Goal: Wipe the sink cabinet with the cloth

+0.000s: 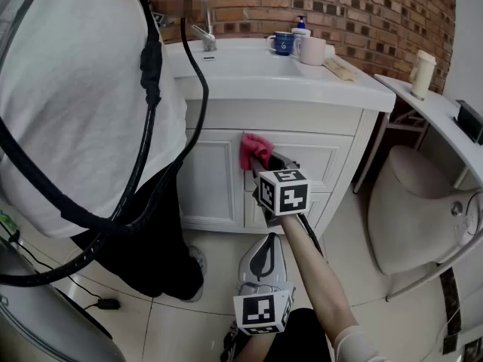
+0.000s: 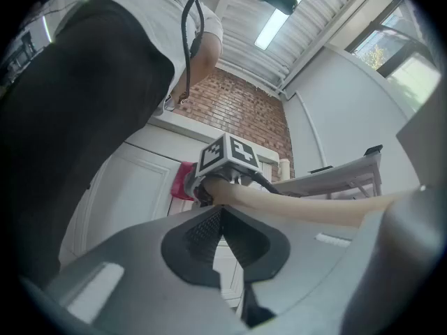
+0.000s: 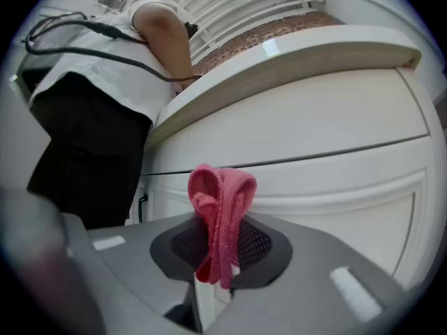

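A pink cloth is pinched in my right gripper and pressed against the white sink cabinet near the top of its doors. In the right gripper view the cloth stands folded between the shut jaws, with the cabinet front right behind it. My left gripper hangs low near the floor, below the right arm, with its jaws shut and nothing between them. From the left gripper view I see the right gripper's marker cube and the cloth at the cabinet.
A person in a white shirt and black trousers stands close at the cabinet's left. The countertop carries a faucet, a blue mug, a white mug and a bottle. A toilet and a shelf stand at the right.
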### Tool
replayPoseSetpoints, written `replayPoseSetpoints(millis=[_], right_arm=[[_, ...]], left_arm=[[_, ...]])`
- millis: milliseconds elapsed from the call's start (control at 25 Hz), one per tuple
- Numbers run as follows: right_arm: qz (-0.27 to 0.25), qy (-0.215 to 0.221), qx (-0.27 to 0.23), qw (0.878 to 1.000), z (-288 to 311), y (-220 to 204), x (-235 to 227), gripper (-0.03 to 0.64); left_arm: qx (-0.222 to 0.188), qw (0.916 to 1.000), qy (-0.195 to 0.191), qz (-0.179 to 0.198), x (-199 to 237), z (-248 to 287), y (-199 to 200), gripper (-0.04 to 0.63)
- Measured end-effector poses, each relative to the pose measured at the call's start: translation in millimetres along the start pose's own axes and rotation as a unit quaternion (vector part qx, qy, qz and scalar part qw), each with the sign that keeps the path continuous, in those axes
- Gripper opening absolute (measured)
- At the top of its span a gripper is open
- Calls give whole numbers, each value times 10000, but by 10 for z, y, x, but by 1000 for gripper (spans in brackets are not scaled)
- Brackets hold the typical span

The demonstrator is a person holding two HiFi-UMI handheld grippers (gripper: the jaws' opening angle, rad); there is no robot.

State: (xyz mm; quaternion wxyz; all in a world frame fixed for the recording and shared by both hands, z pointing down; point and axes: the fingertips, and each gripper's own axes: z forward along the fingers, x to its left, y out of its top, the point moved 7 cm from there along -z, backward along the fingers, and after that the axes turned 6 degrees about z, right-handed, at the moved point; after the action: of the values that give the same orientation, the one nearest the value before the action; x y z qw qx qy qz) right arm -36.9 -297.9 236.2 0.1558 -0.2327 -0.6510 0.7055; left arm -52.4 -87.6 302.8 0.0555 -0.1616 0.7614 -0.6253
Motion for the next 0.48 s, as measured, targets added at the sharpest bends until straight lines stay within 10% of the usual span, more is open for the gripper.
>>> replayPoseSetpoints(millis=[480], right_arm=[[195, -1750, -217, 9841, -1019, 175, -1482, 68]], left_arm=[[162, 9995, -23, 281, -42, 66, -63, 9]])
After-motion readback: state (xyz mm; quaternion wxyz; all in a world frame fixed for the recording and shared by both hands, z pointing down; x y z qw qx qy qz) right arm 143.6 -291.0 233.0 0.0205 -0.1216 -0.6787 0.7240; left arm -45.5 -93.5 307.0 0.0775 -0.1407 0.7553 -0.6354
